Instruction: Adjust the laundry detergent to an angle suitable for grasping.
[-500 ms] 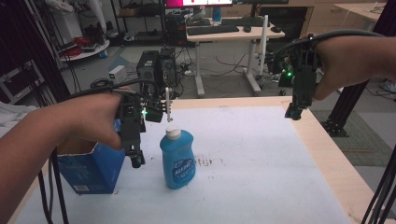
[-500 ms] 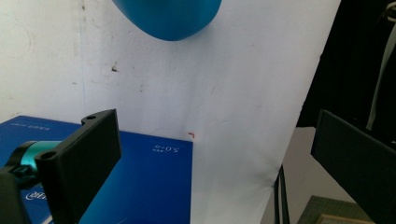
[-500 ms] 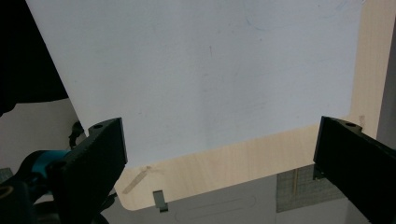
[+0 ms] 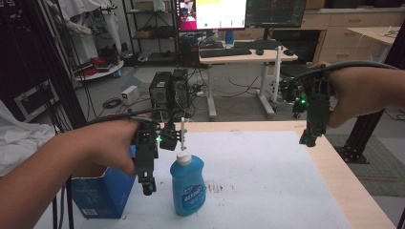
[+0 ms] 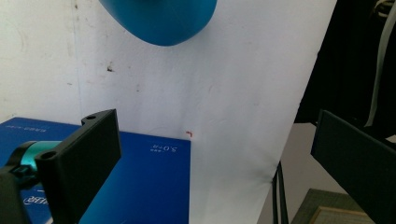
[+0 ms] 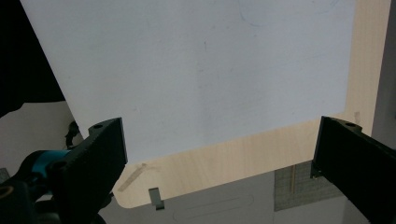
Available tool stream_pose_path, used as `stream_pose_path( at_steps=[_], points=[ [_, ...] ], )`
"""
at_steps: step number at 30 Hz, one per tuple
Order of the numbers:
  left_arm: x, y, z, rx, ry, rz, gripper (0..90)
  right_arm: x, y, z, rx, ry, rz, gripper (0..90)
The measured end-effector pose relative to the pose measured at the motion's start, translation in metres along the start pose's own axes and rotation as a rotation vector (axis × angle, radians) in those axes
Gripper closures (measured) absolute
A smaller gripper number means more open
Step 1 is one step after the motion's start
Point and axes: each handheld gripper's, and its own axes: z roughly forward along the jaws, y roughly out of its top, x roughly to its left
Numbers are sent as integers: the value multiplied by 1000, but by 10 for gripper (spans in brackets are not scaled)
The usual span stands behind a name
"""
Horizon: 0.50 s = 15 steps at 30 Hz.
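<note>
The blue dish soap bottle [image 4: 187,186] with its white cap stands upright on the white sheet [image 4: 267,176] that covers the bench [image 4: 348,181], toward the bench's 7 o'clock corner. The left tongs [image 4: 148,187] hang just beside the bottle at its 9 o'clock, pointing down at the sheet and not touching it; in the left gripper view the two black jaws stand wide apart with nothing between them, and the rounded blue body of the bottle [image 5: 159,18] shows at 12 o'clock. A blue carton [image 4: 102,193] sits at 9 o'clock of the bottle, just behind the left tongs, and its printed top [image 5: 140,186] lies under the near jaw. The right tongs [image 4: 308,139] are held above the bench's 2 o'clock edge, well apart from the bottle; in the right gripper view their jaws gape wide and empty over the sheet and the wooden rim [image 6: 224,163]
</note>
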Motion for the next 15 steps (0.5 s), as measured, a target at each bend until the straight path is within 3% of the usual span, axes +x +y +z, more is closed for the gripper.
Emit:
stream_pose_path(
  at_steps=[9,15],
  points=[
    [-1,3,2,-3,-1,-3,17,3,1,-2,-11,6,-20,16],
    [-1,5,3,-15,1,20,17,1,1,-1,-6,1,-13,16]
  ],
)
